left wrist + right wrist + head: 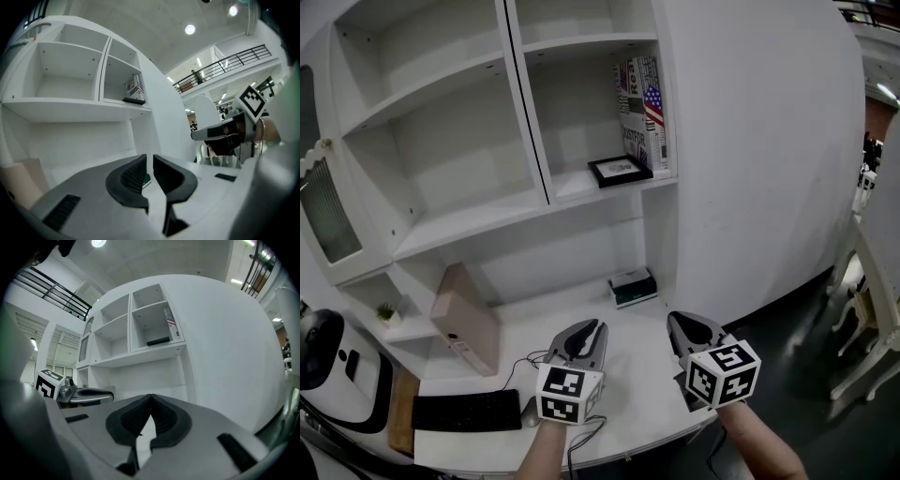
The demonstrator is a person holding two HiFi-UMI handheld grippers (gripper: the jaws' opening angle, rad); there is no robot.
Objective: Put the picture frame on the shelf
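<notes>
One picture frame, black-edged: lying flat on the right-hand shelf, just beside a row of upright books. Two grippers, both low over the desk and well apart from the frame. Left gripper: fingers closed, nothing between them. Right gripper: fingers closed tip to tip, empty. Status, as judged: placing appears done; nothing remains except perhaps standing the frame upright, if that is wanted.
</notes>
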